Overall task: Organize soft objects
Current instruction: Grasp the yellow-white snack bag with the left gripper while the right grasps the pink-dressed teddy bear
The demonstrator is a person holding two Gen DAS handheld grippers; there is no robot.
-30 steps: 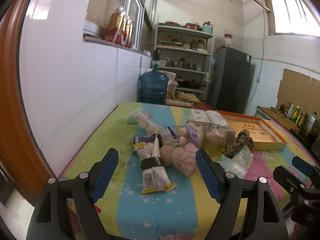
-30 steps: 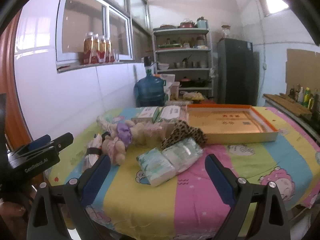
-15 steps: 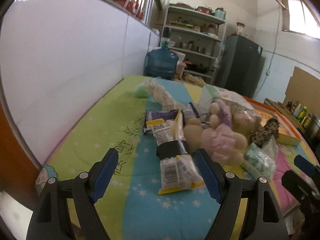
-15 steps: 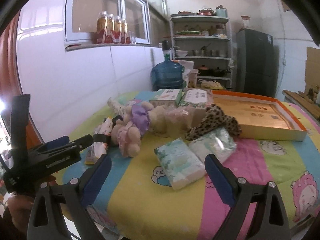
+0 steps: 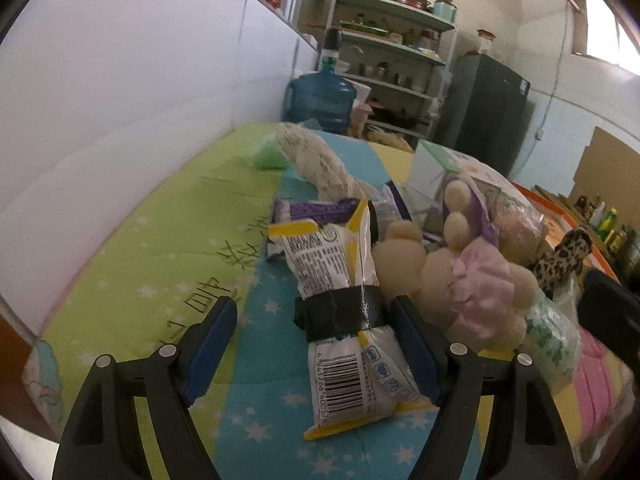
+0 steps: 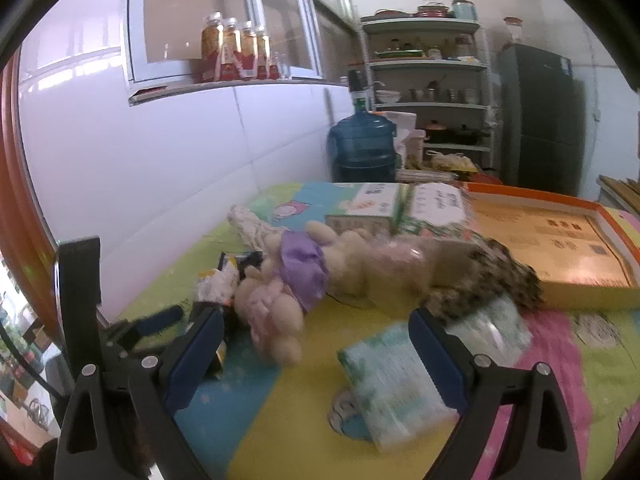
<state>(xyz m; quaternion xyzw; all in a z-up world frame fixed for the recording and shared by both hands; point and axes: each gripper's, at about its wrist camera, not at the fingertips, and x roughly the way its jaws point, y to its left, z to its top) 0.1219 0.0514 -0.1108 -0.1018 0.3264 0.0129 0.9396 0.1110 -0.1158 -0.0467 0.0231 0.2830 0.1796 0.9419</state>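
A white and yellow snack bag bound with black tape (image 5: 344, 320) lies on the bedspread, its lower end between the fingers of my open left gripper (image 5: 312, 344). Beside it lies a plush toy in pink and purple (image 5: 476, 280), which also shows in the right wrist view (image 6: 288, 280). My right gripper (image 6: 316, 352) is open above the spread; a green tissue pack (image 6: 392, 380) lies by its right finger. A leopard-print cloth (image 6: 480, 280) and a second tissue pack (image 6: 492, 324) lie behind. My left gripper shows at the left of the right wrist view (image 6: 156, 320).
An orange-rimmed flat box (image 6: 560, 240) lies at the back right, two green cartons (image 6: 396, 204) behind the plush. A knitted roll (image 5: 320, 160) and a purple packet (image 5: 316, 210) lie further back. The white wall (image 5: 140, 100) runs along the left; a water jug (image 6: 362, 144) stands beyond.
Both grippers have moved forward and lower toward the pile. The snack bag now lies between my left fingers; the tissue pack is now close to my right finger.
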